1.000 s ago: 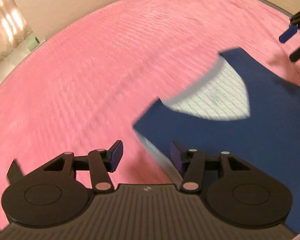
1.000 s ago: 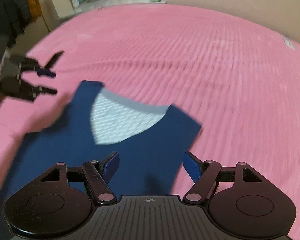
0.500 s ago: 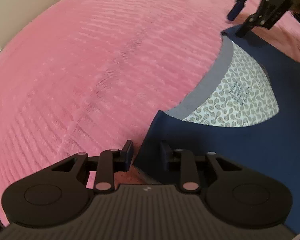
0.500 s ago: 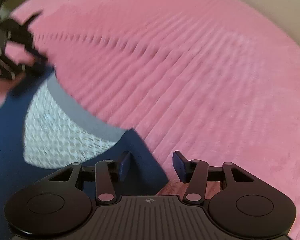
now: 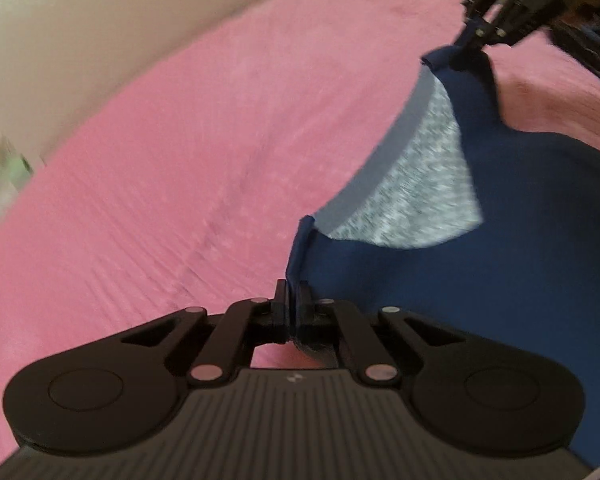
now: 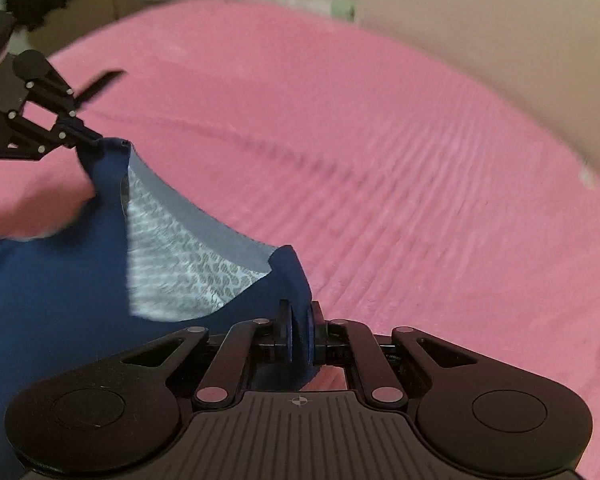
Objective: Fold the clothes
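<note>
The fold looks barely begun: the left claw (image 5: 290,304) and right claw (image 6: 299,334) each pinch a shoulder corner of the navy vest (image 6: 52,280), which lies mostly flat on the pink bed (image 6: 380,160), no crease yet made.

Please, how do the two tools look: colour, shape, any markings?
Both the left tool and the right tool are black, with a ribbed grey body, two round discs, silver rivets on linkage bars and a small crosshair mark. The right fingers carry blue pads.

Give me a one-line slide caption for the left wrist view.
Left gripper and right gripper each pinch a shoulder of the navy vest over the pink bedspread.
</note>
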`<state>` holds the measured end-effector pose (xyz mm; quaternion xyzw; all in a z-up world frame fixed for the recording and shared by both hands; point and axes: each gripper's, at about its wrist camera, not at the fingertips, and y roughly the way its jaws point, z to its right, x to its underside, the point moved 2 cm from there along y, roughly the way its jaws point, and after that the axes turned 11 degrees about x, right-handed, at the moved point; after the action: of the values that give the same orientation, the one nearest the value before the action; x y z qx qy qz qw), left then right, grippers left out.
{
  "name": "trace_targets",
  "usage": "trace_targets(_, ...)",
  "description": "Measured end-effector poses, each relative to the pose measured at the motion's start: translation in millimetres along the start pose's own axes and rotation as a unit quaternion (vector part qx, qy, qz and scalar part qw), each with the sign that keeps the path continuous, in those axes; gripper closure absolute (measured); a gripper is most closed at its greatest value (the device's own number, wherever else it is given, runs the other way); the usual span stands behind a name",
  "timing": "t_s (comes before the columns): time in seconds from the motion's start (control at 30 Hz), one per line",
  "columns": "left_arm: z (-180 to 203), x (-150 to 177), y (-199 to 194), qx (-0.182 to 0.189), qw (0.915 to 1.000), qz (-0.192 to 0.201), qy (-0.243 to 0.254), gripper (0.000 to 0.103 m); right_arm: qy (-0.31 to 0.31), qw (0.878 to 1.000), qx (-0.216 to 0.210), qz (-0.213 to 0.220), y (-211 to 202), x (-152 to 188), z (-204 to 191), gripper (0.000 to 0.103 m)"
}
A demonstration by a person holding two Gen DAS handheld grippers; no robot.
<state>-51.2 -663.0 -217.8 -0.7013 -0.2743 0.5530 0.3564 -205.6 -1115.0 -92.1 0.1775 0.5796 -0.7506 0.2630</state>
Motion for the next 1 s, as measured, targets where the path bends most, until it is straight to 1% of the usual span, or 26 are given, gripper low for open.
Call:
trace_targets(0.1, 49.8, 12.4, -61.8, -0.009, 0.9994, 0.03, 0.018, 0.103, -0.049, 0.998, 0.012, 0.044, -69.6, 28.1, -35.4, 0.098)
trace_targets(0.17, 93.7, 25.4, -98.4, -0.005, 0.9987, 0.04, 0.032, 0.103, -0.085, 0.994, 0.017, 0.065, -114.8, 57.8, -66.9, 0.098)
trace_targets(0.27, 166.9, 51.4, -138.2, 0.002, 0.9978, 0.047, 0.048, 0.103, -0.127, 0.988, 0.028, 0.082, -167.4, 113.0, -118.7, 0.098)
trace_targets(0.37, 247.2, 86.6, -154.1, 0.003, 0.997, 0.032, 0.07, 0.103, -0.139, 0.984, 0.039, 0.1, -208.3, 179.6, -170.8, 0.098)
trace_targets(0.43, 299.5, 115.4, -155.6, 0.011, 0.9967, 0.018, 0.079, 0.103, -0.145, 0.983, 0.041, 0.108, -221.9, 221.2, -201.6, 0.098)
trace_targets(0.53, 360.4, 154.7, -150.8, 0.025, 0.9962, 0.0, 0.084, 0.103, -0.15, 0.981, 0.043, 0.116, -230.2, 275.8, -240.0, 0.098)
trace_targets(0.63, 404.6, 189.2, -143.8, 0.024, 0.9951, -0.007, 0.096, 0.103, -0.155, 0.978, 0.055, 0.13, -229.6, 321.5, -271.0, 0.098)
trace_targets(0.73, 423.5, 214.1, -144.1, 0.004, 0.9941, 0.004, 0.108, 0.103, -0.162, 0.972, 0.078, 0.151, -228.0, 350.3, -298.2, 0.098)
trace_targets(0.8, 432.1, 226.4, -150.0, -0.013, 0.9929, 0.019, 0.117, 0.103, -0.172, 0.966, 0.098, 0.166, -233.7, 361.4, -314.6, 0.098)
trace_targets(0.9, 446.9, 241.9, -166.5, -0.042, 0.9882, 0.048, 0.14, 0.103, -0.191, 0.954, 0.131, 0.188, -244.4, 374.3, -342.7, 0.098)
trace_targets(0.97, 461.7, 259.1, -176.8, -0.055, 0.985, 0.06, 0.152, 0.103, -0.217, 0.945, 0.157, 0.187, -248.3, 386.0, -363.2, 0.098)
trace_targets(1.0, 467.6, 266.2, -176.7, -0.063, 0.9843, 0.058, 0.154, 0.103, -0.228, 0.941, 0.168, 0.183, -248.4, 393.1, -373.4, 0.098)
